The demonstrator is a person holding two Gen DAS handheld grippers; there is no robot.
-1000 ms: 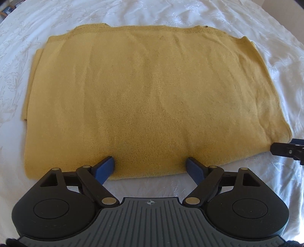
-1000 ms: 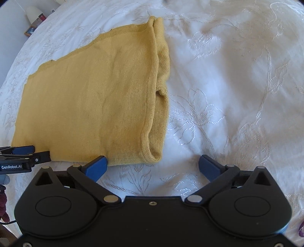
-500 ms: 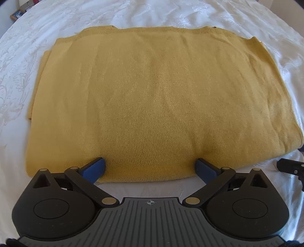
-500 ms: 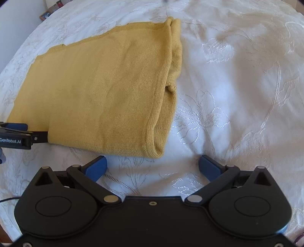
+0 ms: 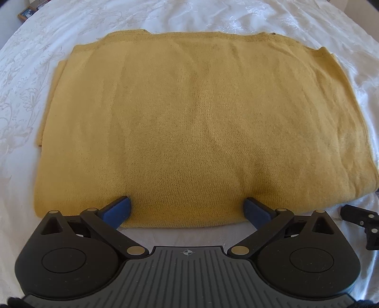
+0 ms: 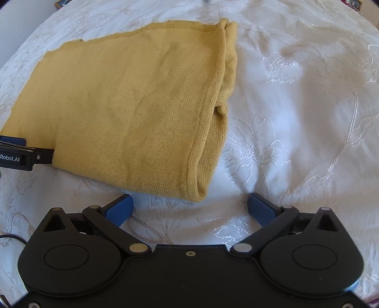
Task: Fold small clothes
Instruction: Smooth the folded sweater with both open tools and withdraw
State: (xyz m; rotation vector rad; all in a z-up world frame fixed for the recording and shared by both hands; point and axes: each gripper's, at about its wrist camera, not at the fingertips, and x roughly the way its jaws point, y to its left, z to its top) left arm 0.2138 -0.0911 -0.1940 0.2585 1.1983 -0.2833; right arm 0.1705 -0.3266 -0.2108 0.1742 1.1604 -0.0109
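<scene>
A mustard-yellow knitted garment (image 5: 194, 123) lies folded into a flat rectangle on the white embroidered cloth. My left gripper (image 5: 187, 209) stands open at its near edge, blue fingertips (image 5: 117, 209) resting on the knit on either side, pads wide apart and pressing nothing between them. In the right wrist view the same garment (image 6: 132, 101) shows its thick folded right edge. My right gripper (image 6: 190, 208) is open just in front of the near right corner, over bare cloth, holding nothing. The left gripper (image 6: 21, 154) appears there at the far left, against the garment's near edge.
The white embroidered cloth (image 6: 296, 106) covers a soft surface and spreads wide to the right of the garment. A small framed item (image 5: 26, 14) sits beyond the cloth at the far left. The right gripper's black tip (image 5: 360, 220) shows at the right edge.
The left gripper's jaws have spread wider at the garment's near edge. The right gripper has rolled and shifted, so the garment's near right corner now lies closer to its fingers.
</scene>
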